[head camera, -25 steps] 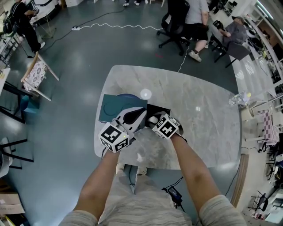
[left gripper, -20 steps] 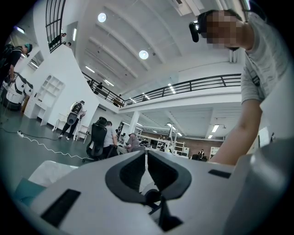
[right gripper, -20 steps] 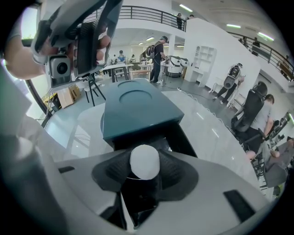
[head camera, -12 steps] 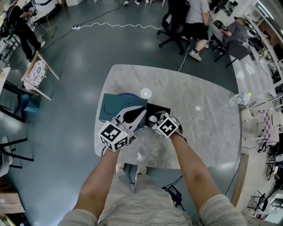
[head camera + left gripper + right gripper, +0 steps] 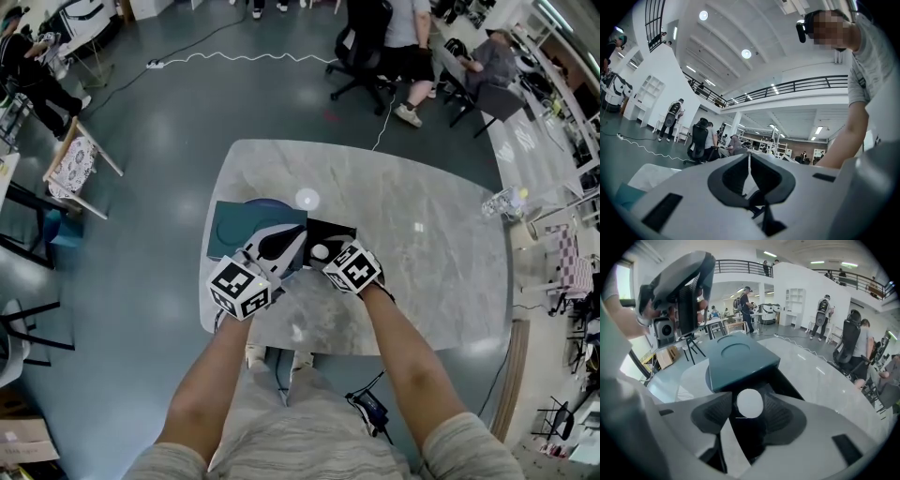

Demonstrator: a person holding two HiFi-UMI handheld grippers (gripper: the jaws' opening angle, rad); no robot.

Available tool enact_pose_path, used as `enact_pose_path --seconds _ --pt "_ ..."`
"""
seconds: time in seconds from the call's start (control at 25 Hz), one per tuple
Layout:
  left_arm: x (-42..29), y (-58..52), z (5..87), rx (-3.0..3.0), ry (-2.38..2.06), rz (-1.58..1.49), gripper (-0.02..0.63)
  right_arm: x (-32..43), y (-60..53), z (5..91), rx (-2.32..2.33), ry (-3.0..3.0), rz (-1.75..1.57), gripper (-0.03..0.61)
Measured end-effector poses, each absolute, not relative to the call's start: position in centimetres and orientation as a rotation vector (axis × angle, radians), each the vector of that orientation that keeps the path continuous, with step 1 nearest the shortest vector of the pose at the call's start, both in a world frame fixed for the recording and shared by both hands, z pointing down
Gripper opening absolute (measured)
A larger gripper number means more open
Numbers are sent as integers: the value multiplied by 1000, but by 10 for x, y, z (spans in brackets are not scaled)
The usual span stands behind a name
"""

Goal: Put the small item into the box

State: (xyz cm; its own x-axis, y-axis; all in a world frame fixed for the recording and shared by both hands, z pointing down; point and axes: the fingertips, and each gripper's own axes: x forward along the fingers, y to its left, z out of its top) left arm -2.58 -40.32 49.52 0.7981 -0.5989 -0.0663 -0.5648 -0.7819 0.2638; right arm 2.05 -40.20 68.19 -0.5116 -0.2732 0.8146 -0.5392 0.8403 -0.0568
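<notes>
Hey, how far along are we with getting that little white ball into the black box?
Done: the black box stands open, with the teal lid lying next to it. In hand: the white ball is between the right gripper's jaws, which are opening, right over the box. Left: the ball settling inside. Whether it already rests on the bottom can't be told.

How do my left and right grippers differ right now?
Jaws: the left gripper's are together with nothing between them; the right gripper's are apart and opening, with the white ball between them. Aim: the left gripper tilts up toward the ceiling; the right gripper looks down at the black box. Both sit near the table's near edge.
</notes>
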Motion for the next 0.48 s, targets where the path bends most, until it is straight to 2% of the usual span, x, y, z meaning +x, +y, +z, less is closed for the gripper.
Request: enact_pose_path --seconds 0.48 --pt "-16 -397 482 2779 -863 -202 21 24 -390 625 794 -2315 445 233"
